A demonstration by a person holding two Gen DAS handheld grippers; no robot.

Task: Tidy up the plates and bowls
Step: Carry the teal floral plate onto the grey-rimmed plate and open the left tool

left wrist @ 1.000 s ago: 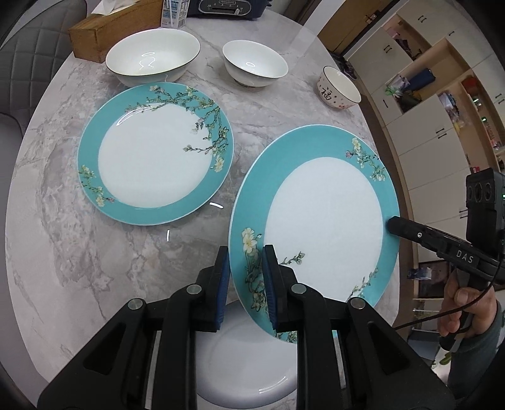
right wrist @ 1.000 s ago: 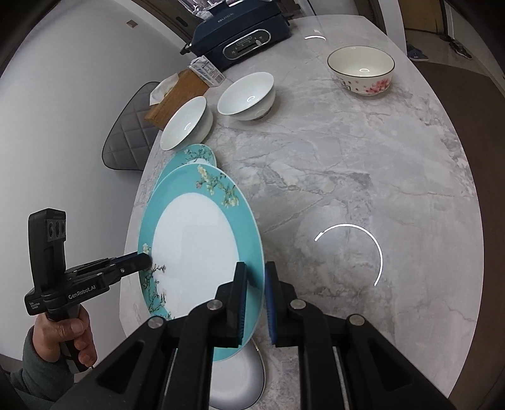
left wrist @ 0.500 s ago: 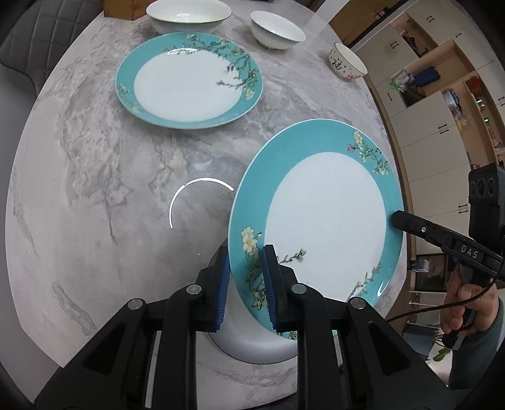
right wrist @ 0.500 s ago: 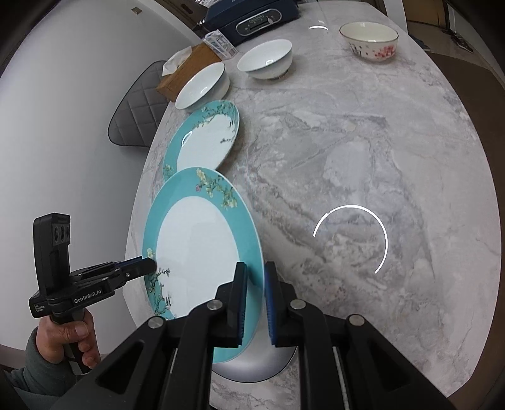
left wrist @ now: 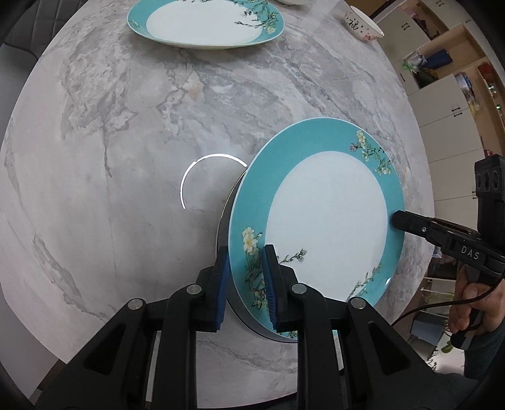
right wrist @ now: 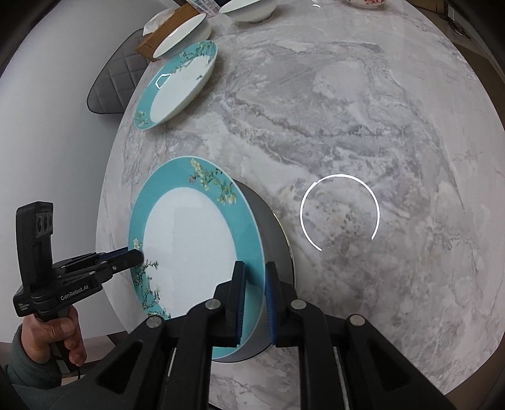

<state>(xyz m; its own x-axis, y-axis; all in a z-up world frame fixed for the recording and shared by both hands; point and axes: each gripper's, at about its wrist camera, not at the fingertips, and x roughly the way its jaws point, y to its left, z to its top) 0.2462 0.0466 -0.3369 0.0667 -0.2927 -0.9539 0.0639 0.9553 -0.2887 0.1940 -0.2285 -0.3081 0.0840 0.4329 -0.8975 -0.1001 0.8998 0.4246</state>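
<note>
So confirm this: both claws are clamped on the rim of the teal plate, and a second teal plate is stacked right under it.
Not stacked. In the right wrist view the second teal plate lies apart, farther up the table. Both claws, left and right, do clamp the held teal plate's rim.

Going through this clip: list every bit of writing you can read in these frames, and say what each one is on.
"DAS": printed on the body of the right gripper, seen from the left wrist.
"GenRobot.AI": printed on the body of the left gripper, seen from the right wrist.
"福": red character on the side of the small bowl at the table's far edge.
Small label below "GenRobot.AI": too small to read.
Carton at the top edge: print too blurred to read.
</note>
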